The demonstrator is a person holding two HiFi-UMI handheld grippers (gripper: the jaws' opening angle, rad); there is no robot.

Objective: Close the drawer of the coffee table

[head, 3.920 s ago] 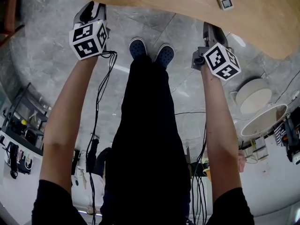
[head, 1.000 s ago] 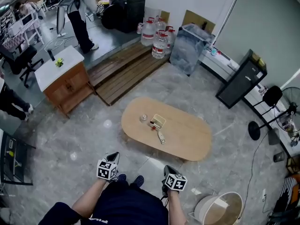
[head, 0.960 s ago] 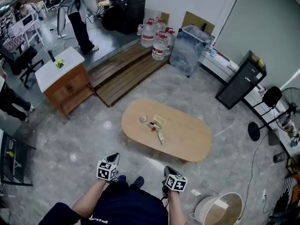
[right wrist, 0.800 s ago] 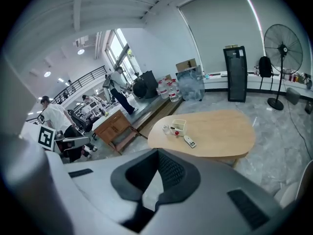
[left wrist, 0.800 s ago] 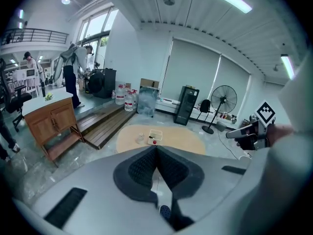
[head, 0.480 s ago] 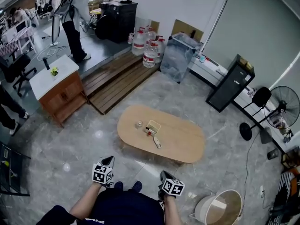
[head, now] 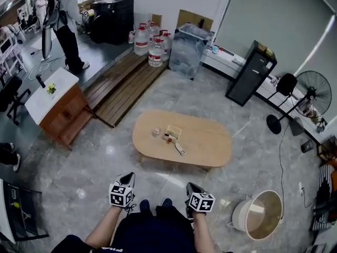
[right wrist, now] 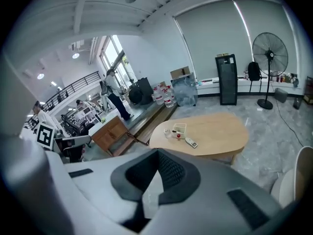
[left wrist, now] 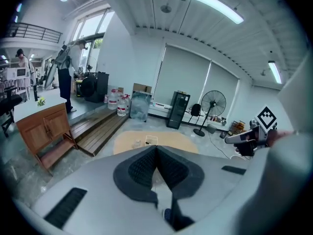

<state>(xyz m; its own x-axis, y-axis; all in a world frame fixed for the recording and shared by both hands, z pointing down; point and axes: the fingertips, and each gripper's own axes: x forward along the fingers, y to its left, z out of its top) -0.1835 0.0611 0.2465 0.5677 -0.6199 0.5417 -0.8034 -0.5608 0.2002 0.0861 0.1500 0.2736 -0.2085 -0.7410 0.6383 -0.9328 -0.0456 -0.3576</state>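
The oval wooden coffee table (head: 202, 144) stands in the middle of the room, a step ahead of me; no open drawer shows on it in any view. A small white box (head: 172, 132), a little jar (head: 156, 133) and a remote (head: 180, 149) lie on its top. Both grippers hang low in front of me, well short of the table. The left gripper (head: 128, 177) is shut and empty, and so is the right gripper (head: 190, 185). In the left gripper view the pads meet at the tip (left wrist: 156, 148), with the table (left wrist: 171, 142) beyond. The right gripper view shows the same (right wrist: 157, 153), with the table (right wrist: 215, 131) ahead.
A wooden cabinet with a white top (head: 39, 96) stands at the left, next to a slatted wooden platform (head: 124, 83). Water bottles (head: 150, 41), a black cabinet (head: 250, 73) and a fan (head: 310, 94) line the back. A round tub (head: 260, 220) sits at my right. A person (head: 63, 20) stands far left.
Earlier I stood at the table's edge, looking down at my feet; now I stand back from it. Over the last second both grippers rose a little, still shut.
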